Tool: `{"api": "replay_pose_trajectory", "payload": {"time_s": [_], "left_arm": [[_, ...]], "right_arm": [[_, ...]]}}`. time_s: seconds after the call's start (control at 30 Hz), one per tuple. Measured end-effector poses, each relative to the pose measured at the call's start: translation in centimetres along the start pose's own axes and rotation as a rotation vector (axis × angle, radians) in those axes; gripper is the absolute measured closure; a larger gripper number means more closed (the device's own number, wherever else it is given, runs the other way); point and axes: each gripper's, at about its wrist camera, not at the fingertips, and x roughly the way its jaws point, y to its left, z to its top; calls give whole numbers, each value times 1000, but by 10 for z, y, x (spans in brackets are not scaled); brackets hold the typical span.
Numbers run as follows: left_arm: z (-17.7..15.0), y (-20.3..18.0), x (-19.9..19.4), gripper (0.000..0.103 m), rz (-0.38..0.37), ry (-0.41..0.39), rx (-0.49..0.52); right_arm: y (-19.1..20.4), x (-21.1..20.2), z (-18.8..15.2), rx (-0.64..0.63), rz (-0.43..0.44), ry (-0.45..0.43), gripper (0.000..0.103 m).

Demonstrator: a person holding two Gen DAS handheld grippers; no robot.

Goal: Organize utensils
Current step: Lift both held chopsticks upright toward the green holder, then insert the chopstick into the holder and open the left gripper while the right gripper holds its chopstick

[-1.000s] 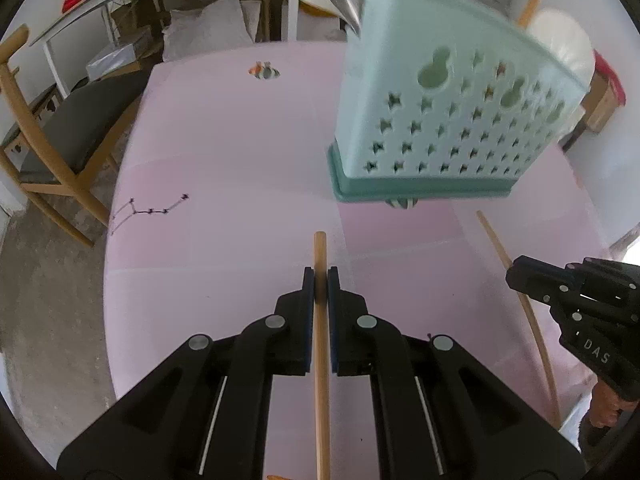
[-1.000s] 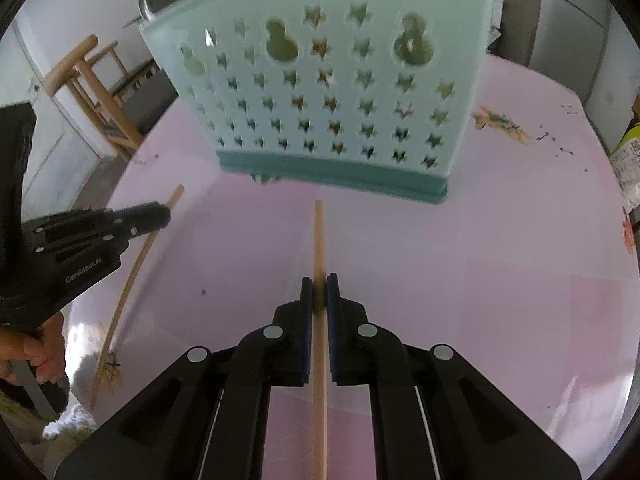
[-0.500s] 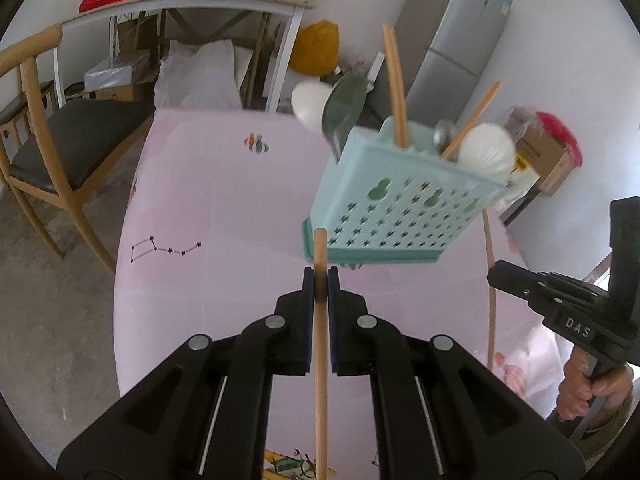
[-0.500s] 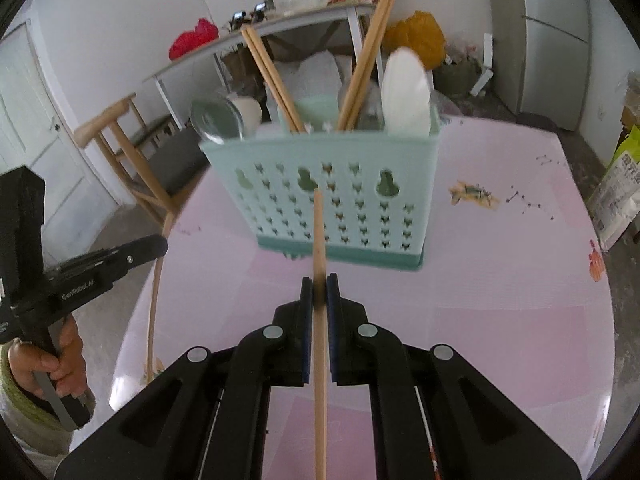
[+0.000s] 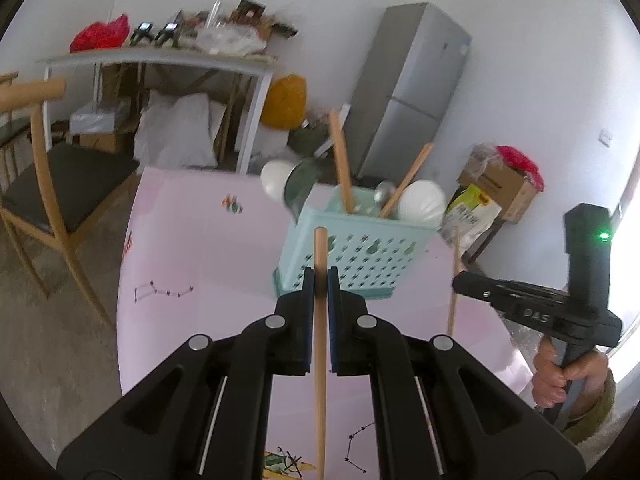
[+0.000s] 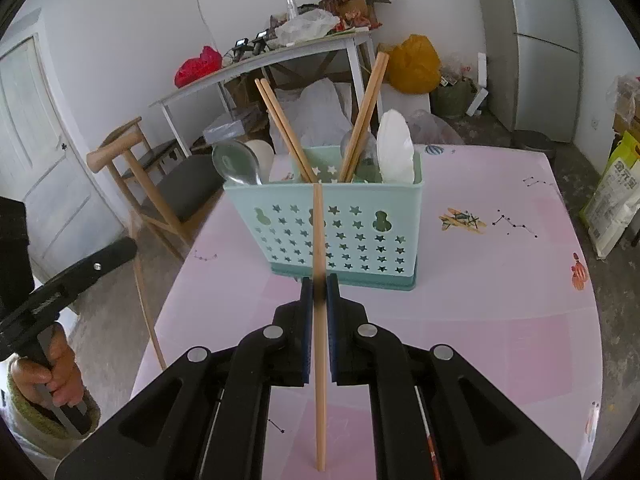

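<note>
Chopsticks, plain wood, two: we hold one clamped in the left gripper (image 5: pixel 319 280), one in the right gripper (image 6: pixel 319 286), each pointing ahead toward the mint star-punched plastic utensil basket (image 6: pixel 340 236) standing upright on the pink table (image 6: pixel 500 300).

A wooden chair (image 5: pixel 48 184) with a dark seat stands just beside the pink counter (image 6: pixel 500 300). Behind it, against the white wall, a grey side table (image 6: pixel 280 60) carries a red bag (image 6: pixel 198 66) and clutter, with a yellow sack (image 6: pixel 416 64) and a grey refrigerator (image 5: pixel 408 96) nearby.
</note>
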Motion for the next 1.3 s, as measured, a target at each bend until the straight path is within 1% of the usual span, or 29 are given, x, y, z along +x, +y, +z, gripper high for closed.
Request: {"api": "replay_pose_trajectory", "payload": {"time_s": [0.13,0.3,0.5,0.7,0.8,0.87,0.97,1.13,1.3], "left_arm": [[7,-6,-14,98,-18,-48,23],[27,-14,-28,98,-57,-117,47],[71,-29,-33,98,-122,-201,95],[119,-51,-34,98,-186,-300,127],[138,-61,-28,98,-178,-350,132],[148,-67,-23,98,-187,-366,124],[158,-74,-7,98,-174,-387,122],[164,-79,25,98,-134,-380,119],[157,-80,57,98,-95,-348,118]], "right_arm": [[1,-9,2,4,-3,-27,96],[0,-20,7,11,-17,-66,96],[-5,-35,17,35,-28,-124,96],[-10,-44,21,46,-33,-155,96],[-15,-46,21,56,-28,-162,96],[-17,-46,22,62,-21,-163,96],[-20,-46,22,67,-18,-162,96],[-26,-45,22,83,-9,-160,96],[-32,-43,20,95,-8,-158,96]]}}
